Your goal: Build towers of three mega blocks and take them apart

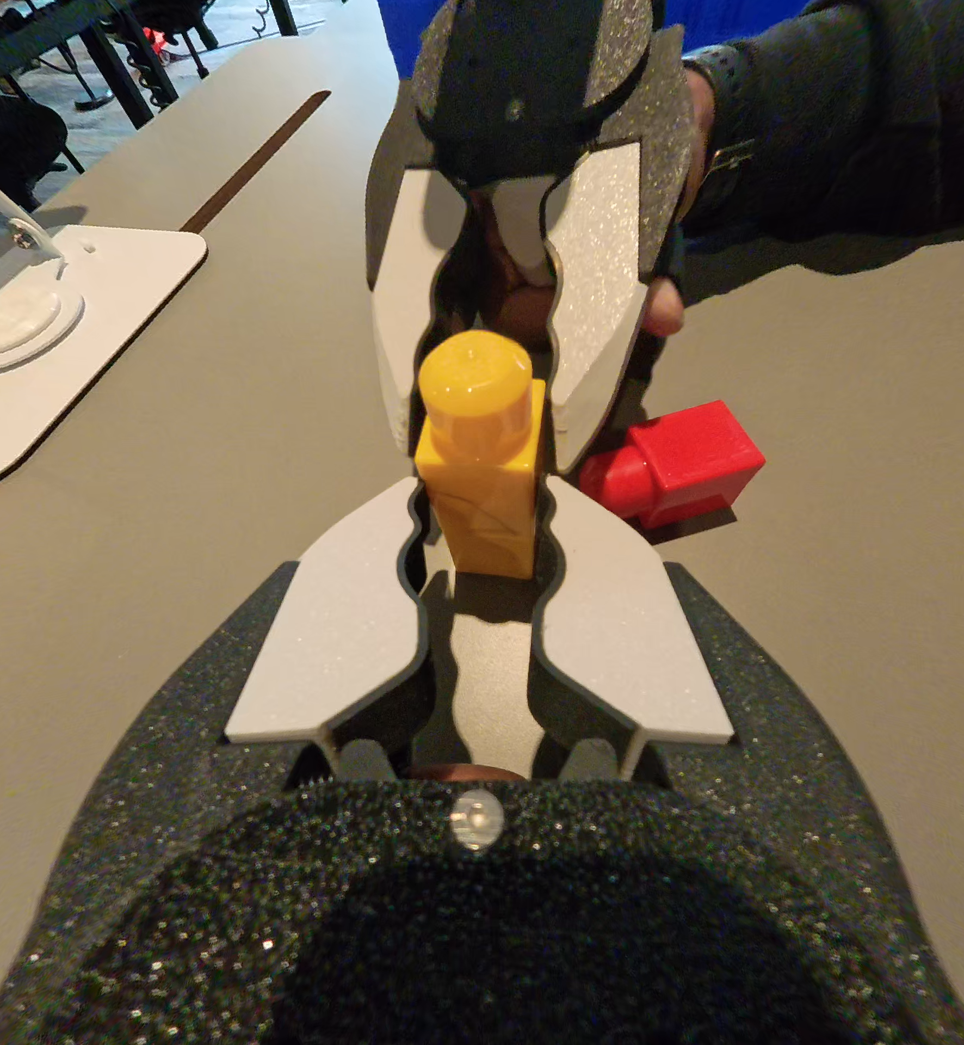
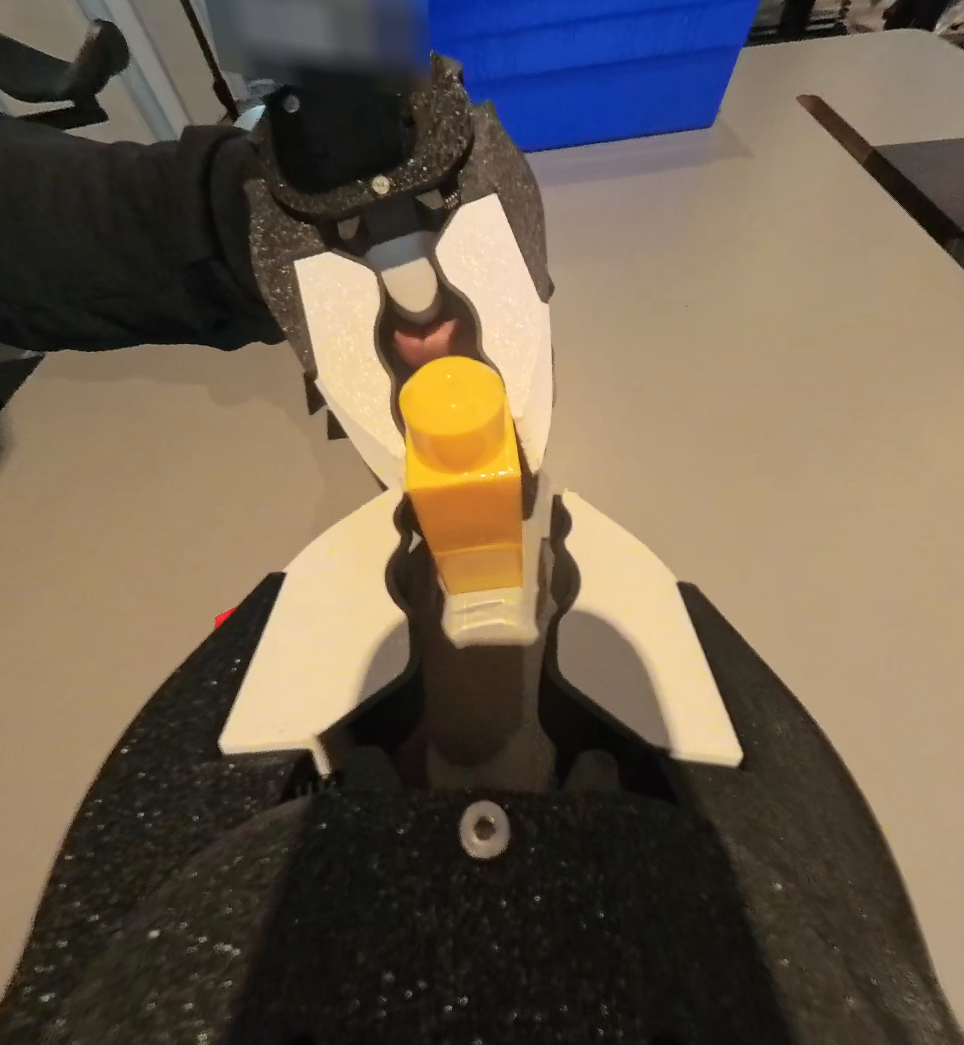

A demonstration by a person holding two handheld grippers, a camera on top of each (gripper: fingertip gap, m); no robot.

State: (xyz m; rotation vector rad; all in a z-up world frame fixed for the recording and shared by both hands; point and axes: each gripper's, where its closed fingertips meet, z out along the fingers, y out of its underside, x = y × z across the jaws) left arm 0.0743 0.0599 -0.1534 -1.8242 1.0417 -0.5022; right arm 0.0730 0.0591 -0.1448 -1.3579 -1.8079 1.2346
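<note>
A yellow mega block (image 1: 482, 497) stands upright on the grey table (image 1: 186, 565), stud up. My left gripper (image 1: 480, 492) is shut on its body, a fingertip on each side. My right gripper (image 1: 485, 447) faces it from the far side, its fingers flanking the block's upper part. In the right wrist view my right gripper (image 2: 474, 503) is shut on the yellow block (image 2: 463, 497); a seam and a pale grey piece (image 2: 488, 619) show below it. The left gripper (image 2: 463, 455) stands opposite. A red block (image 1: 677, 458) lies on its side just right of the yellow one.
A white stand base (image 1: 73, 339) sits at the left of the table. A dark slot (image 1: 259, 164) runs along the table behind it. A blue bin (image 2: 581, 73) stands at the far edge. Black sleeves (image 2: 101, 237) hold the grippers. Chairs stand beyond the table. My left and right fingertips are right by each other.
</note>
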